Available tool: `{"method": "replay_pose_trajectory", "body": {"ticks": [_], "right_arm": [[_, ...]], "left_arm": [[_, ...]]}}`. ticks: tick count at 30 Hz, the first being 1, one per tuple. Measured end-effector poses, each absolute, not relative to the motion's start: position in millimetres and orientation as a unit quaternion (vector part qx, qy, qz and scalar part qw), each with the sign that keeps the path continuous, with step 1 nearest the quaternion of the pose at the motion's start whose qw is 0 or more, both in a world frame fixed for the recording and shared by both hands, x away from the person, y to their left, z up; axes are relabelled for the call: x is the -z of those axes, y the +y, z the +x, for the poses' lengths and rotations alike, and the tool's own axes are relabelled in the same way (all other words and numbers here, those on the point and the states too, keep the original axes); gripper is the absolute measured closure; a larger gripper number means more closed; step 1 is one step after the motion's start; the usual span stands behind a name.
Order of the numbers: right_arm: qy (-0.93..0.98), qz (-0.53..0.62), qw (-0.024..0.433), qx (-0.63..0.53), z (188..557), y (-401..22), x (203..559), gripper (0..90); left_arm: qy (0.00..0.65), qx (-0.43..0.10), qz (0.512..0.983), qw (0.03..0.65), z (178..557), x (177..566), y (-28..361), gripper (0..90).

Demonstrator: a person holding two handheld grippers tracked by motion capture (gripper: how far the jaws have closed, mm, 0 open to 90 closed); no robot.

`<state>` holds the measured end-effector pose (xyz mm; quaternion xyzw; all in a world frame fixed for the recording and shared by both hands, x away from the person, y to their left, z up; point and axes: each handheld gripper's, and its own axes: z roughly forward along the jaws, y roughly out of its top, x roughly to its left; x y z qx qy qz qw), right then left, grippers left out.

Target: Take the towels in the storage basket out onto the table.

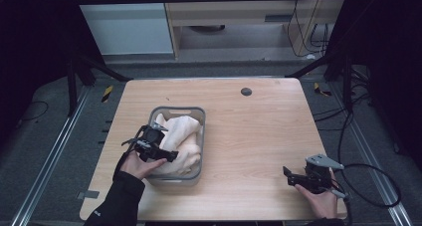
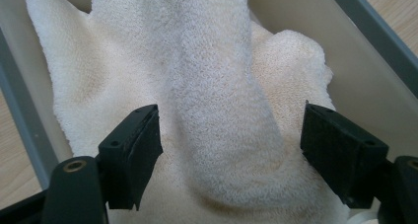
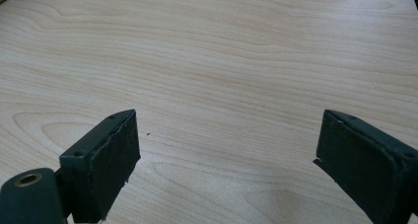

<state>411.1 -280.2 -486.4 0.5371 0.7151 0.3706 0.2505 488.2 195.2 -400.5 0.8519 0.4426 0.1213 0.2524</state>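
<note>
The fluffy cream terry towel [image 2: 207, 95] is bunched up in the grey plastic basket [image 1: 199, 117] on the pale wooden table [image 1: 259, 131]; left gripper [image 2: 229, 150] spread wide around a fold, pads not pressing it; right gripper [image 3: 226, 160] also spread, over bare tabletop.

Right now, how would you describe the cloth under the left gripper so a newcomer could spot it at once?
On the wooden table, find the grey bin left of centre. The cream terry towel lies bunched inside it, a raised fold between the left gripper's open jaws; it is the table's one soft, pale thing.
</note>
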Motion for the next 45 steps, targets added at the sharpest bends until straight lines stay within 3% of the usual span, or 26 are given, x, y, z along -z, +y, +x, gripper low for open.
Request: {"method": "replay_pose_trajectory", "body": {"ticks": [13,32,45], "right_arm": [[0.724,0.532,0.247,-0.364,412.1,-279.4,488.4,8.5],[0.726,0.533,0.242,-0.361,412.4,-279.2,488.9,7.8],[0.726,0.533,0.243,-0.359,412.7,-280.6,489.3,7.8]], "left_arm": [[0.459,-0.112,0.852,0.226,494.3,418.6,187.1,26.4],[0.484,-0.125,0.845,0.19,497.5,420.7,185.5,61.3],[0.47,-0.128,0.844,0.222,492.7,400.9,189.6,68.3]]}}
